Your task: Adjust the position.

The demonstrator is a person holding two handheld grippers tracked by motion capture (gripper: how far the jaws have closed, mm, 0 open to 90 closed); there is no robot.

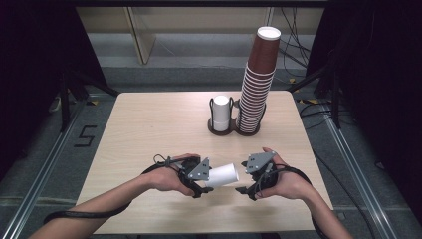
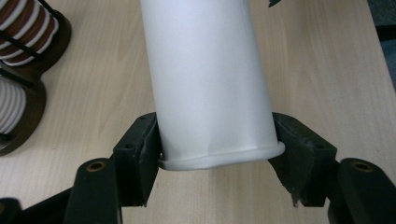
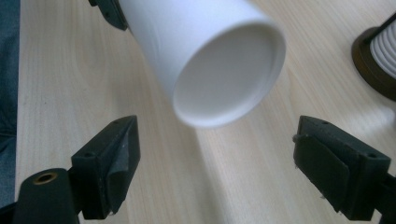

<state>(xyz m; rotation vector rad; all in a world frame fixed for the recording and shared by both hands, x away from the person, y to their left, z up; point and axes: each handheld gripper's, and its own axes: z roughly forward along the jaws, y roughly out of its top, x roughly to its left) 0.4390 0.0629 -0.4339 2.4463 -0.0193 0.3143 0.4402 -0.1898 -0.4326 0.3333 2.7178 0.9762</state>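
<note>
Two grippers: I hold one in each hand, low over the near half of the table (image 1: 149, 124).
Left gripper (image 1: 208, 180): clenched on the white cup (image 1: 222, 175); in the left gripper view my two black pads (image 2: 144, 140) press the cup's wall from both sides just above its rolled rim.
White cup: lying sideways in the air just above the tabletop, between my two hands, rim end in my left jaws and the recessed bottom end pointing toward my right hand.
Cup wall: slightly creased near the rim where the pads squeeze it, seen in the left gripper view.
Right gripper (image 1: 244, 188): released, its jaws spread wide with nothing between them; in the right gripper view the cup's (image 3: 219, 60) bottom end hangs just ahead of the jaws, apart from both.
Holder (image 1: 234, 130): a dark two-ring stand at the far middle of the table.
Brown cups (image 1: 256, 84): a tall leaning stack in the holder's right ring.
White stack (image 1: 221, 113): short, in the left ring, touching neither gripper.
</note>
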